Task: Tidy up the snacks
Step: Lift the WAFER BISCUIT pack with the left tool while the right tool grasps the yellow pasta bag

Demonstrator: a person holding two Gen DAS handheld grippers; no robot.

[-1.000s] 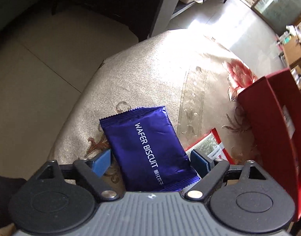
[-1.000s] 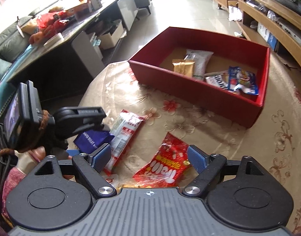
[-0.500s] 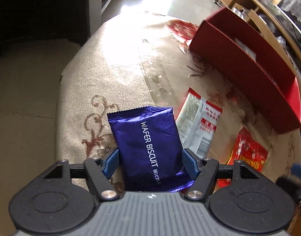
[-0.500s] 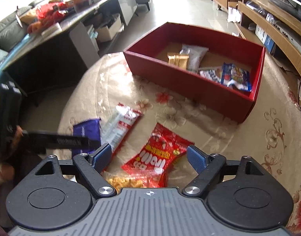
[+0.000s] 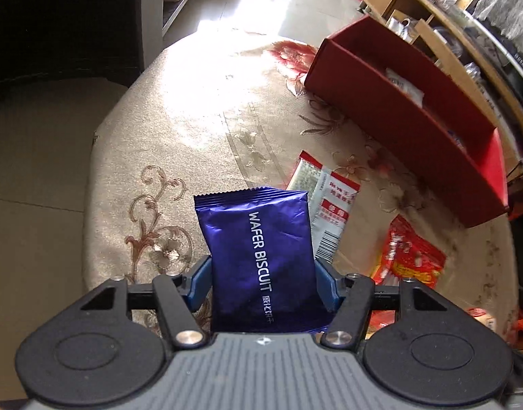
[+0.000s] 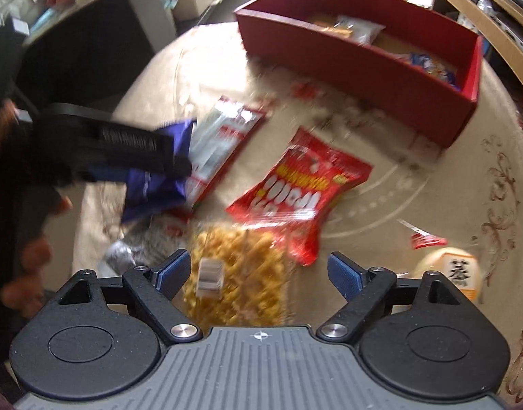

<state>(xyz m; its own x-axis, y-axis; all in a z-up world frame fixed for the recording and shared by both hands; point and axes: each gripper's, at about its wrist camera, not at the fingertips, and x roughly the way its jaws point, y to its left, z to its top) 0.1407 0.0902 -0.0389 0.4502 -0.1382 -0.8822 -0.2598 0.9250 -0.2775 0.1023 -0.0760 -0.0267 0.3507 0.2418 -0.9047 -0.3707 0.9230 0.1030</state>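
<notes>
I am gripping the wafer pack (image 5: 261,259) in my left gripper (image 5: 263,282), its two blue pads (image 5: 200,282) pressing the pack's sides, the pack sticking forward out of the jaws and lifted off the cloth (image 5: 179,130). My right gripper (image 6: 259,273) is hanging with its jaws spread wide and nothing between them, over the yellow bag (image 6: 237,273).

The red box (image 5: 415,130) is my landmark. It is sitting on the far side of the cloth, well apart from the wafer pack, and already holding several packets. On the near side of the box, a white-and-red packet (image 5: 326,212) and a red bag (image 6: 302,184) are lying flat on the cloth; the yellow bag is lying nearer still, its far edge under or against the red bag, I cannot tell which.

I judge I am in the carrying step: one snack picked, not yet in the box. The next move calls for bringing the wafer pack over the box's near wall and only then letting the pads part. My right gripper would need to drop lower around the yellow bag before closing.
</notes>
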